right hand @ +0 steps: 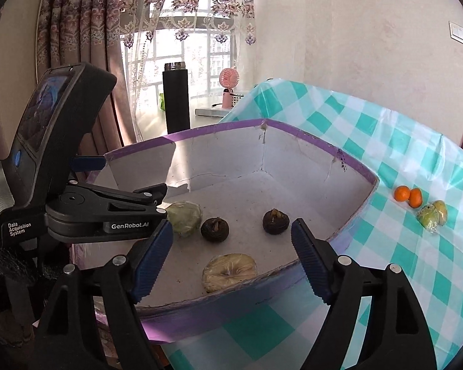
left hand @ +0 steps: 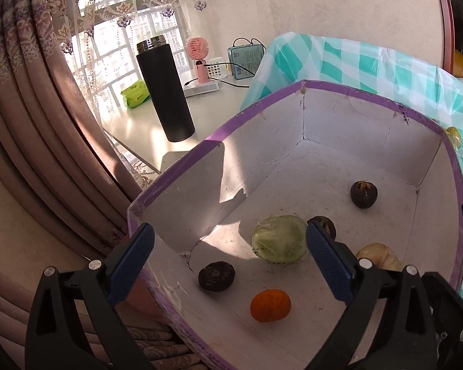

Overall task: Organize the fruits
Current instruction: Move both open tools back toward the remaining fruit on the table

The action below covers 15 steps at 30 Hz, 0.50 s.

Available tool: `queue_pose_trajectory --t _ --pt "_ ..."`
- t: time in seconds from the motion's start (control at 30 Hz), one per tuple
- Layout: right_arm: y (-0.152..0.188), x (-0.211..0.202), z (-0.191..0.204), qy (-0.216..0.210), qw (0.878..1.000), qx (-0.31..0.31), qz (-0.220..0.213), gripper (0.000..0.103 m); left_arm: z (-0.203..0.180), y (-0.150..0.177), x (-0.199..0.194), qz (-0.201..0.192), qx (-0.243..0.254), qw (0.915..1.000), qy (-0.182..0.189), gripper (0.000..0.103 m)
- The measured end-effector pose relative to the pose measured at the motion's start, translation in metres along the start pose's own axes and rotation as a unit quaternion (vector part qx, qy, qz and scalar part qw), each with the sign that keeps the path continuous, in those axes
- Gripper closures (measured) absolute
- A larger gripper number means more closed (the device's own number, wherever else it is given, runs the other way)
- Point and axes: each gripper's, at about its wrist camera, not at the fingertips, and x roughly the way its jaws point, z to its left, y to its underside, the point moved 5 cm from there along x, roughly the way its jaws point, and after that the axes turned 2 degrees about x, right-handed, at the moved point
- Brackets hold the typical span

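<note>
Holding your left gripper (left hand: 230, 259) spread wide above the orange (left hand: 270, 305) at lower centre, your right gripper (right hand: 231, 259) released over the purple-rimmed box (right hand: 308, 141), nothing gripped.

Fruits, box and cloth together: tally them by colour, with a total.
Dark brown: 3
Orange: 3
Pale green: 2
Yellowish: 2
Total: 10
</note>
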Motion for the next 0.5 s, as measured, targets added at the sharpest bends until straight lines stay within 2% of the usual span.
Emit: queue_pose_trajectory --t 0.1,0.17,0.23,0.3,0.33,0.4,0.47,0.5 --pt "-0.003 -0.015 -0.022 -0.002 0.999 0.037 -0.034 0.021 0.001 -0.010 -0.025 -0.052 -0.017 0.9983 -0.019 0.004" --pt "-0.004 -0.028 -0.044 0.004 0.995 0.072 -0.064 0.016 -0.002 -0.017 -0.051 -0.118 -0.034 0.9924 -0.008 0.004" --pt "-0.001 -0.040 -0.070 0.026 0.990 0.104 -0.092 0.016 -0.014 -0.020 -0.079 -0.182 -0.037 0.9824 0.021 0.002" --pt "0.005 -0.047 -0.099 0.059 0.985 0.130 -0.099 0.016 -0.036 -0.020 -0.102 -0.227 -0.023 0.9704 0.080 0.002" --pt "0.011 -0.049 -0.116 0.080 0.982 0.145 -0.093 0.016 -0.052 -0.020 -0.112 -0.236 -0.008 0.9644 0.119 0.002" --pt "0.023 -0.054 -0.149 0.113 0.973 0.183 -0.084 0.016 -0.088 -0.017 -0.123 -0.227 0.017 0.9519 0.205 0.002" --pt "0.037 -0.061 -0.181 0.134 0.962 0.225 -0.083 0.016 -0.130 -0.010 -0.132 -0.203 0.053 0.9336 0.291 0.002" --pt "0.043 -0.065 -0.194 0.143 0.956 0.241 -0.084 0.016 -0.150 -0.006 -0.136 -0.191 0.071 0.9252 0.320 0.002"
